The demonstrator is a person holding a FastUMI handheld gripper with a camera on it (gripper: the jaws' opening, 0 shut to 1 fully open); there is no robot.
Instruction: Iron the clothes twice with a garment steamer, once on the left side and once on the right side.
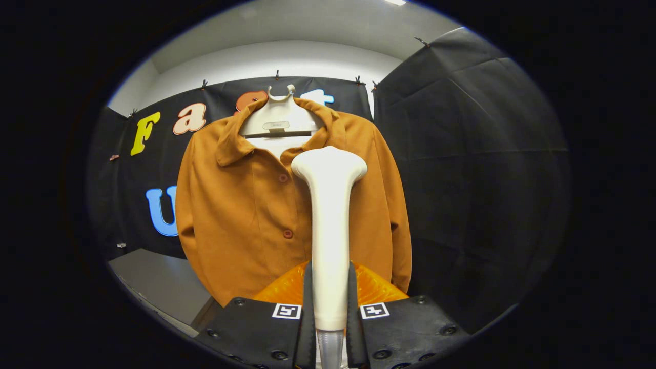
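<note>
The smooth white plastic garment steamer [329, 215] is pinched by its handle between the tongs [329, 302], its head raised at the collar of the rust-orange buttoned shirt [241, 205] hung on a white hanger [279, 120]. Both passes appear yet undone.

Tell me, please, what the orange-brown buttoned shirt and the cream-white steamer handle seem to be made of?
The orange-brown buttoned shirt looks like a matte woven cloth: soft folds, no shine. The cream-white steamer handle, held between the fingers of the gripper, looks like smooth moulded plastic with a dull sheen, though a coating cannot be ruled out.
</note>
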